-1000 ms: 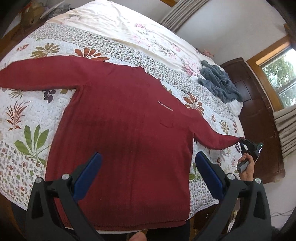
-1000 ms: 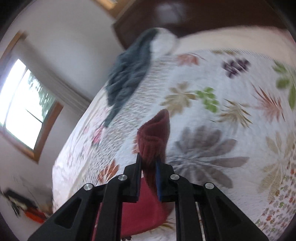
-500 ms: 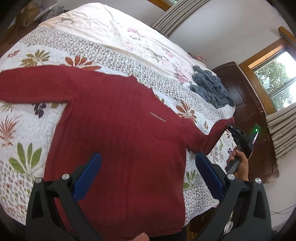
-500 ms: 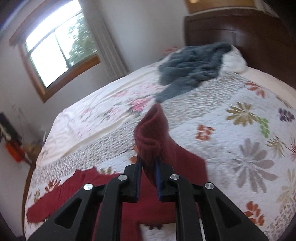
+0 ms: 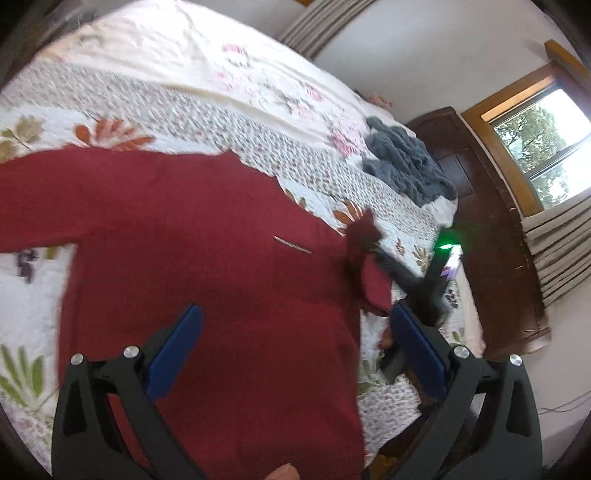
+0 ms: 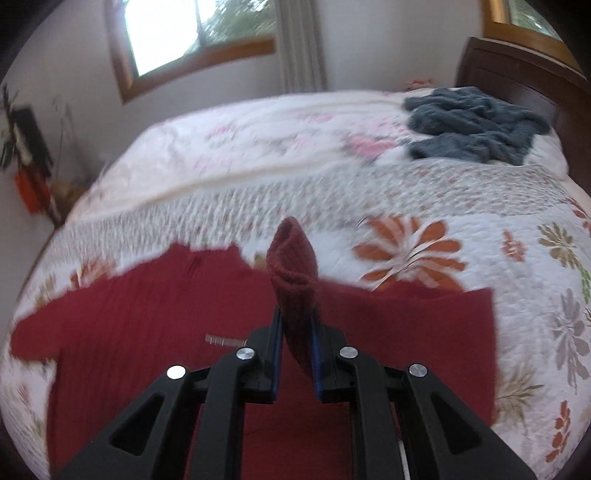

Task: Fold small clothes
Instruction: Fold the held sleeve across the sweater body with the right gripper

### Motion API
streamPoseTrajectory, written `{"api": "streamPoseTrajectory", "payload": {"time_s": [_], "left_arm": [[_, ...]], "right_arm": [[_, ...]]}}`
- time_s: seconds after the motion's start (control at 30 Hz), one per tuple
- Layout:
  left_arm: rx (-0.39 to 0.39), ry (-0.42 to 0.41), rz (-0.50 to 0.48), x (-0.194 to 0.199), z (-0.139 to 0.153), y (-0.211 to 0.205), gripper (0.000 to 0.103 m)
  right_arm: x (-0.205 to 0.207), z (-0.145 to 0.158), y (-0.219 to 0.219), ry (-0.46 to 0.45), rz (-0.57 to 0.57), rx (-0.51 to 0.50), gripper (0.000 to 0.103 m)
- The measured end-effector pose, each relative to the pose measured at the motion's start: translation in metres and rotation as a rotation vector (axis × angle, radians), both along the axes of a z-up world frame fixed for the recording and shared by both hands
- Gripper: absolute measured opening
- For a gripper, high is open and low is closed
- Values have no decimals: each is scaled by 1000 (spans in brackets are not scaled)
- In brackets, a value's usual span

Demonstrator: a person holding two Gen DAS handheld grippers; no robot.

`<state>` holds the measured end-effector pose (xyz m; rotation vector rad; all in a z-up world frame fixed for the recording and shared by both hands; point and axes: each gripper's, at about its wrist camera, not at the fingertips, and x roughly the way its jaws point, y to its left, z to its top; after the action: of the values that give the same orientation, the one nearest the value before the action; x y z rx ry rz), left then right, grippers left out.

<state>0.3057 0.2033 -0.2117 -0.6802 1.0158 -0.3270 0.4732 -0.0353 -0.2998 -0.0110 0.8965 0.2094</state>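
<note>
Since a second ago you have carried the sleeve cuff (image 6: 293,258) inward from the right edge of the bed, so the right sleeve now doubles back over the body of the red sweater (image 5: 207,258) instead of lying stretched out. Your right gripper (image 6: 297,325) is clenched on that cuff, which stands up between the blue pads and hides part of the quilt beyond it. Your left gripper (image 5: 291,350) hangs above the sweater's lower half with its jaws spread wide and nothing between them. The sweater lies flat on the floral quilt (image 5: 184,107), chest up, a small pale label (image 5: 292,244) on its front, and its other sleeve runs out to the left. In the left wrist view your right tool shows beyond the far right finger, a green light (image 5: 446,240) glowing on it, and it blocks the quilt's right edge. A grey knitted garment (image 6: 476,123) lies crumpled at the far right of the bed, well apart from the sweater, close to the dark wooden headboard (image 6: 517,70). Windows (image 6: 192,29) and curtains (image 6: 301,44) stand behind. Both views are blurred.
</note>
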Motion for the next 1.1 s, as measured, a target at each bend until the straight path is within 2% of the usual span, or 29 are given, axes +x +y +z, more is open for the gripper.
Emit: {"api": "streamPoseTrajectory", "payload": {"time_s": [0.2,0.33,0.37,0.47,0.67,0.77,0.93,0.97,1.0,1.07,1.1], "left_arm": [[-156,86,-66,53,-44,-25,100],[-272,169,-85,91,-82,-45,100],[-296,200,-87,103,-96,-53,100],[-339,268,-93,124,-126,-72,100],[-432,410,-83,154,-185,-113,100],[-468,407,-91,168,-191,-130,100],[-457,442,-71,185,-204,-145,97],[-443,426,-72,188,-201,-146,79],[-431,432,-80,190,-201,-148,46],[-422,457,-82,192,-204,-146,29],[-414,458,-80,194,-206,-147,16]], "right_arm": [[-6,-56,29,97,45,-56,14],[-16,-73,32,138,71,-34,29],[-20,-74,32,140,77,-26,34],[-36,-73,20,147,74,18,41],[-102,-56,-20,151,6,173,42],[-134,-50,-37,158,-24,232,42],[-179,-41,-52,176,-58,289,42],[-185,-41,-54,185,-64,302,42],[-190,-40,-55,194,-72,317,42],[-199,-39,-54,201,-78,331,42],[-203,-39,-53,204,-82,339,42]]}}
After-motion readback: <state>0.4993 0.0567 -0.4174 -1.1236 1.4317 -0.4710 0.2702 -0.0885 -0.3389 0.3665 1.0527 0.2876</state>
